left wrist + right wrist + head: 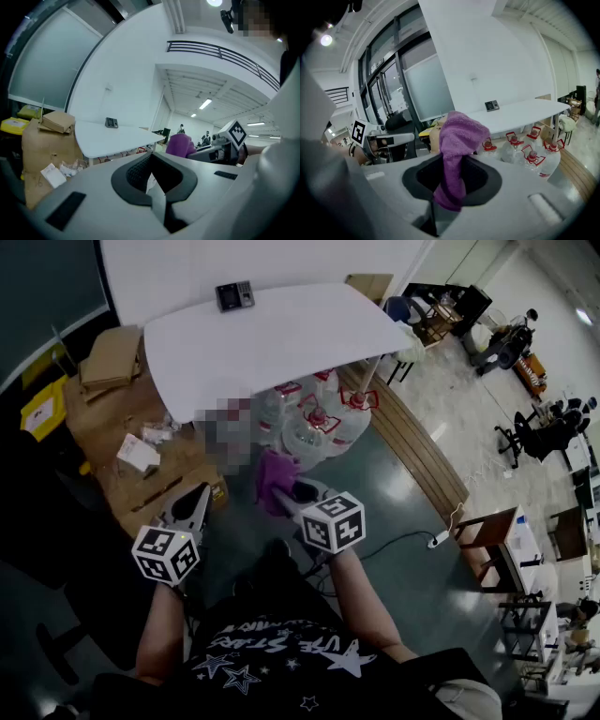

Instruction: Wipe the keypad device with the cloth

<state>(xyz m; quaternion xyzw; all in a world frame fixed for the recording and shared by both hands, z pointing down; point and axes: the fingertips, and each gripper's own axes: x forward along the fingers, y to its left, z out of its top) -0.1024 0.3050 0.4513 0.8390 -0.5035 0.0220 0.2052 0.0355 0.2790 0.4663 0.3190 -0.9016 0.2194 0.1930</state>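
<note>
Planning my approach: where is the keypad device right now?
In the head view the keypad device lies at the far edge of the white table, left of its middle, right of the cardboard box.

Readable text was nearly nil. The person's black shirt (281, 652), at the near edge of the head view, carried white print: "STARS" was legible, the letters before it unclear, with star shapes under it. Cubes on the left gripper (194, 504) and right gripper (292, 491) bore black-and-white square codes, no letters. Red labels on the water bottles (319, 418) were too small to read. The keypad device (234, 295) on the far table (281, 343) showed no legible digits.
</note>
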